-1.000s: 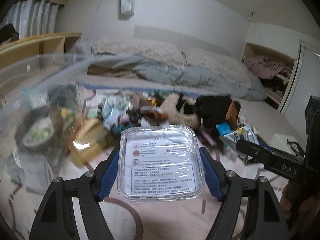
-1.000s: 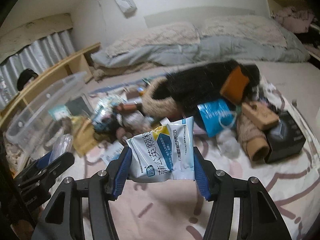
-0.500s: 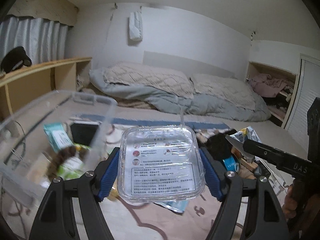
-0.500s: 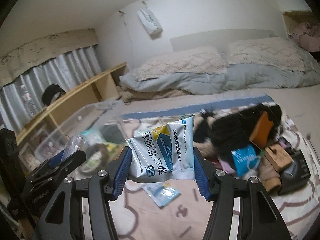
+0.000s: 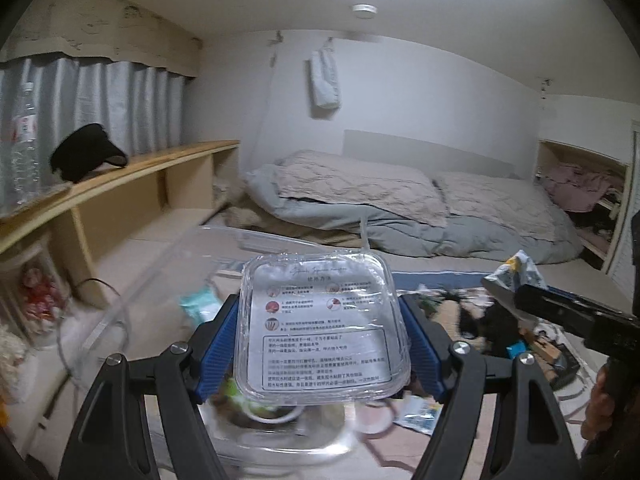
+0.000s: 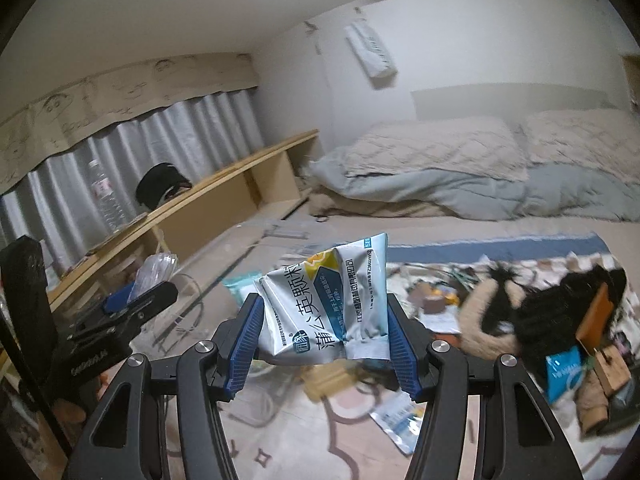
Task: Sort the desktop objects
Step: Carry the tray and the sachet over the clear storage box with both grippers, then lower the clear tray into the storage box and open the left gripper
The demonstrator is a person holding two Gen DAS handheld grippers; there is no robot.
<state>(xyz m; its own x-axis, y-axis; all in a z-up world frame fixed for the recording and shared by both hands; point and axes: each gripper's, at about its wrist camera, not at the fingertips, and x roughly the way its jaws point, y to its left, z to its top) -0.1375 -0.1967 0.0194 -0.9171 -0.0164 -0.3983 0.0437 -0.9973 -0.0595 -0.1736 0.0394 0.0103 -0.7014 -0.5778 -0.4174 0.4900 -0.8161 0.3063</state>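
My left gripper is shut on a clear plastic box with a printed label, its blue pads pressing both sides. It hangs over a large clear storage bin whose contents are blurred. My right gripper is shut on a crumpled silver and blue sachet pack. In the left wrist view the right gripper reaches in from the right with its sachet. In the right wrist view the left gripper shows at the left edge with the clear box.
A pile of loose items lies on the patterned cover to the right: a black and tan plush toy, a blue packet, a flat sachet. A wooden shelf runs along the left. Pillows and a grey quilt lie behind.
Both grippers have risen and tilted up with their loads still held. The item pile has dropped low in both views, and the shelf, curtains and ceiling have come into view.
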